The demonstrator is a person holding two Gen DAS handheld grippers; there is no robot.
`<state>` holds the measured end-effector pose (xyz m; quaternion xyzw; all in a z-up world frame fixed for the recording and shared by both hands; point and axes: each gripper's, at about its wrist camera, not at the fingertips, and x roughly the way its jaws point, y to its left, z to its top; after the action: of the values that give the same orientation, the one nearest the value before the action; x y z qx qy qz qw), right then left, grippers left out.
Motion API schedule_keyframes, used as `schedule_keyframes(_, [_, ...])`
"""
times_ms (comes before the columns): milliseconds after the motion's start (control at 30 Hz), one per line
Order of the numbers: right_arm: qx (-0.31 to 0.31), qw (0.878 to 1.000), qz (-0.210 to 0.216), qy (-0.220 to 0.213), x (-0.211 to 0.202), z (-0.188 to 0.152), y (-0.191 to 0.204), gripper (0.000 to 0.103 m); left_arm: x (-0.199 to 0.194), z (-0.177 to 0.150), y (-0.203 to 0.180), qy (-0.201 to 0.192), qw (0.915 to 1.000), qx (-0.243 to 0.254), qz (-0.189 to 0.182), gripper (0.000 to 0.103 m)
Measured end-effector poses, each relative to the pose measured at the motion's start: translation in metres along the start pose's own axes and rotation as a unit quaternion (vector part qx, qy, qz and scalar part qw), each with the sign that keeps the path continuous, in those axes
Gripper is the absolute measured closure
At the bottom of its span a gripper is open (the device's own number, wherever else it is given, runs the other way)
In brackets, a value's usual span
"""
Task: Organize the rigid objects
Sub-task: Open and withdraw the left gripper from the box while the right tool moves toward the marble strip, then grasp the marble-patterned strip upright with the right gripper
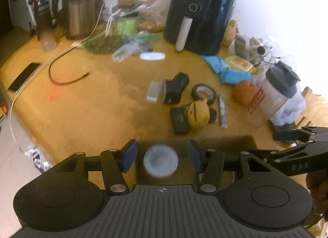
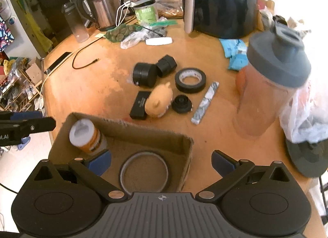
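A cardboard box [image 2: 185,156] stands at the table's near edge. In it an orange bottle with a white cap [image 2: 86,135] stands upright in the far left corner, and a grey ring [image 2: 143,171] lies flat. My left gripper [image 1: 162,157] is open, its jaws wide of the white cap [image 1: 160,161] and not touching it. My right gripper [image 2: 161,162] is open and empty over the box. On the table lie a black tape roll [image 2: 190,79], a tan toy [image 2: 160,100], a flat black case [image 2: 139,105], black round parts [image 2: 145,75] and a wrapped bar [image 2: 205,102].
A shaker bottle [image 2: 270,86] and a plastic bag [image 2: 307,113] stand at the right. A black air fryer [image 2: 219,2], a kettle [image 2: 100,4], a green tub [image 2: 146,13] and cables crowd the back. A phone [image 2: 57,64] lies at the left edge.
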<state>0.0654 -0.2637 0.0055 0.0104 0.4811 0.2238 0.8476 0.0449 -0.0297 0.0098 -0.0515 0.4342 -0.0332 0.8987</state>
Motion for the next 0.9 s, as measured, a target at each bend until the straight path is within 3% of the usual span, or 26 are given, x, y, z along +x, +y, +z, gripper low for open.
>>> schedule_keyframes(367, [0.001,0.999,-0.034,-0.022,0.004,0.046,-0.005,0.000,0.020,0.034,-0.005,-0.007,0.9992,0.020,-0.035,0.050])
schedule_keyframes(700, [0.016,0.998,-0.054,-0.026,0.017,0.050,-0.012,0.000,0.023,0.034,0.008,0.013,0.9993,0.014,-0.032,0.050])
schedule_keyframes(900, [0.020,0.998,-0.051,-0.029,0.029,0.054,-0.015,0.000,0.024,0.028,0.022,0.032,0.9987,-0.023,-0.033,0.050])
